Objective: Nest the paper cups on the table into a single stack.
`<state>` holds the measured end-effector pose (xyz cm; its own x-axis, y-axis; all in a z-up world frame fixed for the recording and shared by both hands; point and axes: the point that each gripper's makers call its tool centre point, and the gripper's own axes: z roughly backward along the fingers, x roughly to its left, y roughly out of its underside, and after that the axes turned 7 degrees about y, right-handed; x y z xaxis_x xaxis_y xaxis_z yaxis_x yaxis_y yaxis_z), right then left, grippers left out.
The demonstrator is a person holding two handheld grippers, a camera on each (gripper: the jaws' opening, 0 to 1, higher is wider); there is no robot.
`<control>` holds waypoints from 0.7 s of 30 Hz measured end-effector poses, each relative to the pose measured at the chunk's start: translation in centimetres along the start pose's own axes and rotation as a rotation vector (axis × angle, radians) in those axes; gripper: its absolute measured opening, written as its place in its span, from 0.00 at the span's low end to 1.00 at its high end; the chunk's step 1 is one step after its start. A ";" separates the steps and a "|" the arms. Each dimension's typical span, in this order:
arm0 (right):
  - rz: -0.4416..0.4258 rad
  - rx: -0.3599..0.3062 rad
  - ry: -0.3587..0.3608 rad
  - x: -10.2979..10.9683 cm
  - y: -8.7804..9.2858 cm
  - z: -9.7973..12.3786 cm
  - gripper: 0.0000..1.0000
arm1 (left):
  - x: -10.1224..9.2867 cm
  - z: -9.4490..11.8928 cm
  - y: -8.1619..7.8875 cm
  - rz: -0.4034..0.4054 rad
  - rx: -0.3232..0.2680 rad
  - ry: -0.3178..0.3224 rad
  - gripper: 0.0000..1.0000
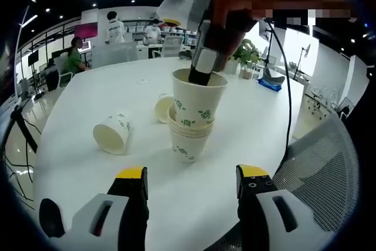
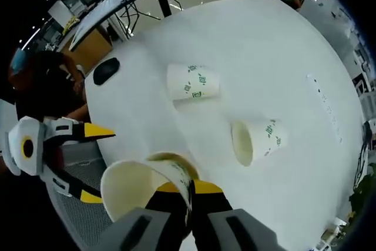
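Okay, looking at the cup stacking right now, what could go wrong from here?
1. The right gripper pinches the top cup by one rim wall, and it sits tilted in the stack; pushing down may jam it or crush the rim.
2. The open left gripper isn't steadying the stack, so it might tip.
3. Two loose cups lie sideways and might roll.

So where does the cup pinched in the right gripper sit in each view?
Left gripper view: the held cup is centre, upper half, over the upright stack, with the right gripper on its rim.
Right gripper view: bottom centre-left, mouth towards the camera.
Shared landmark: the cup lying on its side on the white table.
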<state>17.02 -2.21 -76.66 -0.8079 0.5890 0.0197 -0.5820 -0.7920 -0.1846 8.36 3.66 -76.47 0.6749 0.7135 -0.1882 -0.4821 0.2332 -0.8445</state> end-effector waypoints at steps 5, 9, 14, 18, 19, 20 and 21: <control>0.007 0.007 0.000 0.2 -0.1 -0.6 0.00 | -0.1 0.2 -0.1 0.002 0.000 0.000 0.59; 0.011 0.006 0.001 0.2 0.0 -0.2 0.00 | -0.1 0.2 -0.1 0.009 0.001 0.001 0.58; 0.014 0.008 0.003 0.3 0.2 -0.2 0.02 | 0.1 -0.1 0.1 0.007 0.002 0.003 0.58; 0.017 0.007 0.000 0.5 0.4 -0.1 0.04 | 0.2 -0.2 0.2 0.008 0.002 0.002 0.58; 0.019 0.007 -0.001 0.6 0.4 0.0 0.05 | 0.2 -0.2 0.2 0.008 0.003 0.002 0.58; 0.021 0.005 -0.003 0.7 0.4 -0.1 0.05 | 0.2 -0.2 0.2 0.008 0.003 0.002 0.58; 0.021 0.005 -0.004 0.7 0.4 -0.1 0.05 | 0.2 -0.2 0.2 0.008 0.003 0.002 0.58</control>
<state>16.24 -2.09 -76.78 -0.8202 0.5718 0.0194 -0.5654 -0.8049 -0.1802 8.55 3.73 -76.80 0.6722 0.7140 -0.1957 -0.4890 0.2297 -0.8415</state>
